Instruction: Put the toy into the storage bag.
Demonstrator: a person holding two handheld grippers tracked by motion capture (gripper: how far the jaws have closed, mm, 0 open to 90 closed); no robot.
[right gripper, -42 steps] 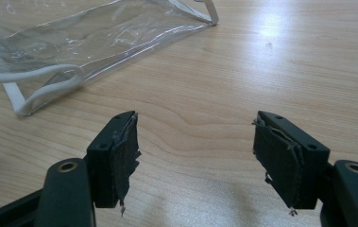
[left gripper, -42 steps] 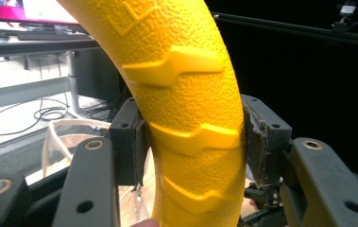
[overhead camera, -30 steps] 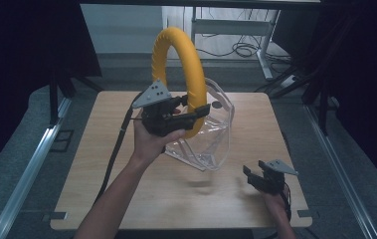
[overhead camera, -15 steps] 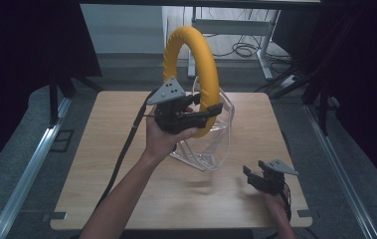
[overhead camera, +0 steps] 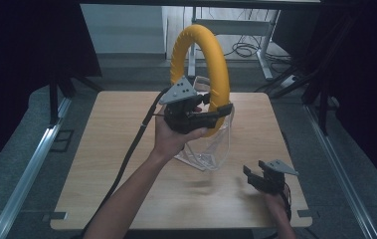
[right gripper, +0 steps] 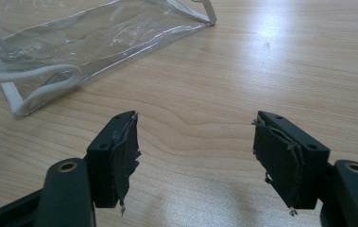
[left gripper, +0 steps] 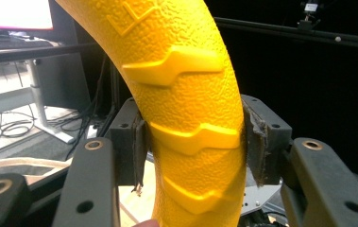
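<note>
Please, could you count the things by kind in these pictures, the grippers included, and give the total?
Yellow ring: 1
Clear plastic bag: 1
Wooden table: 1
Grippers: 2, the left gripper shut on the ring and the right gripper open
Total: 5

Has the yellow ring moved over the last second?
Yes. The yellow ring, clamped in the left gripper, has shifted rightward over the table, toward its right edge, above the clear bag.

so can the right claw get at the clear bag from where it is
Probably yes: the right claw is open and empty, with bare table between it and the clear bag.
</note>
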